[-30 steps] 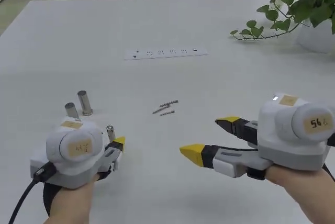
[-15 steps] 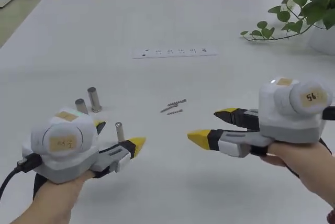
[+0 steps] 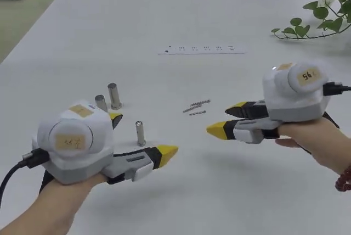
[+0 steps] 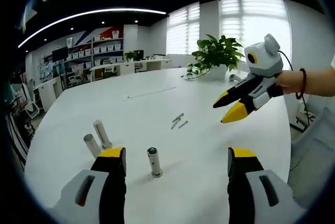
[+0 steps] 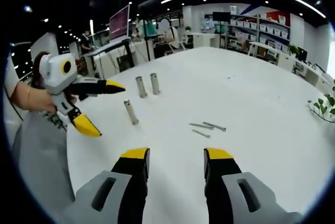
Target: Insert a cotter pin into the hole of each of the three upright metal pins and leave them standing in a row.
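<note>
Three upright metal pins stand on the white table: two close together [image 3: 113, 95] [image 3: 101, 103] and a shorter one [image 3: 140, 133] nearer me. My left gripper [image 3: 142, 134] is open wide, with the near pin [image 4: 153, 162] standing untouched between and just ahead of its yellow fingertips. Three small cotter pins [image 3: 196, 106] lie loose mid-table. My right gripper [image 3: 226, 118] is open and empty, hovering just right of the cotter pins [image 5: 207, 127]. The left gripper [image 5: 97, 106] also appears in the right gripper view beside the pins [image 5: 140, 86].
A white power strip [image 3: 200, 49] lies farther back on the table. A potted plant [image 3: 323, 10] trails leaves at the back right. A black cable [image 3: 13, 172] runs from the left gripper. Office desks and shelves fill the room behind.
The left gripper has opened and slid forward so its jaws straddle the near pin. The right gripper has moved closer to the cotter pins, jaws narrower. The head camera has shifted.
</note>
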`<act>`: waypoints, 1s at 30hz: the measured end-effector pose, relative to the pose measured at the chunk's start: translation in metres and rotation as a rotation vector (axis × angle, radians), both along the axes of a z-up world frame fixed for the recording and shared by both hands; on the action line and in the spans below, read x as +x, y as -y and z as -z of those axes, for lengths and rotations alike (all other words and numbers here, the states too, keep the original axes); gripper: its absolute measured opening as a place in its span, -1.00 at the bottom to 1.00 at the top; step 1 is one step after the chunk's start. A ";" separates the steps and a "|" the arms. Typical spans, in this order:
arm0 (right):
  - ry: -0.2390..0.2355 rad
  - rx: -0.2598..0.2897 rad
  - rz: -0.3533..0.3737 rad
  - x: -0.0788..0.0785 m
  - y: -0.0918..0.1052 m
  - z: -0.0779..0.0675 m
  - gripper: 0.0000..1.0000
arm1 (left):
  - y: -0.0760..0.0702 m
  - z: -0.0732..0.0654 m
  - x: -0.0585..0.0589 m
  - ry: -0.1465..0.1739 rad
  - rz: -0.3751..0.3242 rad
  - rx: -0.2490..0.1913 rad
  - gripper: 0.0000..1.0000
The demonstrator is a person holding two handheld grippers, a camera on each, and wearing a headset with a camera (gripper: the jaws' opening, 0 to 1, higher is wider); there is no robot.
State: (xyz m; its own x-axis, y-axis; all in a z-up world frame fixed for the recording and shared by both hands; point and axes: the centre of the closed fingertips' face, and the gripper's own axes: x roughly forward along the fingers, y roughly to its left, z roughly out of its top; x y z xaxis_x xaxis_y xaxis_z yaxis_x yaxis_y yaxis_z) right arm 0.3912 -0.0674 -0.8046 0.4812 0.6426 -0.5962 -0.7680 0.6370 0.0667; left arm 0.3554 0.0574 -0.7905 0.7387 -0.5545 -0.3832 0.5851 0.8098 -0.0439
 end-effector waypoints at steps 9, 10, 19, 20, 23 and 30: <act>-0.031 -0.050 -0.074 0.018 -0.006 0.016 -0.40 | -0.009 -0.006 -0.001 0.018 -0.001 -0.015 0.80; -0.029 -0.061 -0.081 0.020 -0.007 0.018 -0.41 | -0.010 -0.008 0.000 0.020 -0.001 -0.021 0.81; -0.010 -0.195 -0.152 0.040 -0.007 0.036 -0.52 | -0.014 -0.012 -0.004 0.030 -0.009 -0.061 0.86; -0.013 -0.202 -0.160 0.042 -0.007 0.037 -0.52 | -0.014 -0.013 -0.004 0.032 -0.007 -0.058 0.87; -0.004 -0.223 -0.177 0.048 -0.008 0.039 -0.53 | -0.014 -0.013 -0.006 0.042 0.001 -0.041 0.88; -0.024 -0.264 -0.206 0.060 -0.009 0.048 -0.53 | -0.017 -0.016 -0.006 0.049 -0.012 -0.069 0.77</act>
